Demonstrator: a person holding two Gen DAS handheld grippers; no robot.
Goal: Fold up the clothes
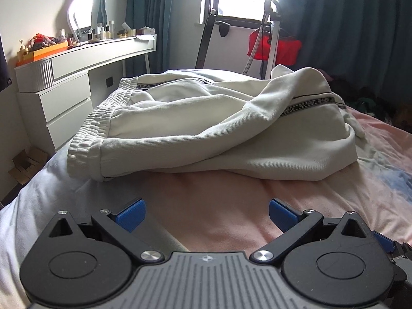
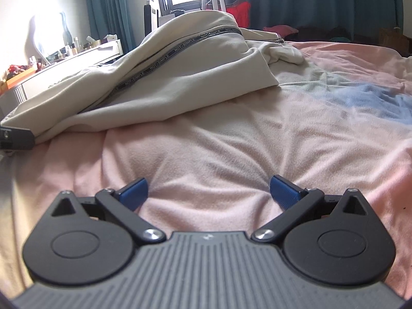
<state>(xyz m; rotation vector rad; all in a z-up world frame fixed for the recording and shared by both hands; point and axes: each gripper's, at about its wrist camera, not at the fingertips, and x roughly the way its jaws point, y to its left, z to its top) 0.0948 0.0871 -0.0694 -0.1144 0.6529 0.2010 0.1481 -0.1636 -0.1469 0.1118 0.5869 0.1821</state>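
Cream sweatpants (image 1: 206, 128) with a ribbed elastic waistband (image 1: 103, 118) and a dark lettered side stripe lie bunched and partly folded on the pink bedspread (image 1: 206, 206). My left gripper (image 1: 207, 215) is open and empty, low over the bedspread just in front of the pants. In the right wrist view the same pants (image 2: 159, 77) lie ahead to the left. My right gripper (image 2: 208, 190) is open and empty, its blue fingertips (image 2: 283, 190) resting on or just above the wrinkled bedspread (image 2: 231, 141).
A white dresser and vanity (image 1: 77, 77) with bottles and a lit mirror stands left of the bed. Teal curtains (image 1: 347, 25), a window, a red garment (image 1: 275, 47) on a stand and dark clothes (image 1: 373, 103) lie beyond. A black object (image 2: 15, 137) sits at the left edge.
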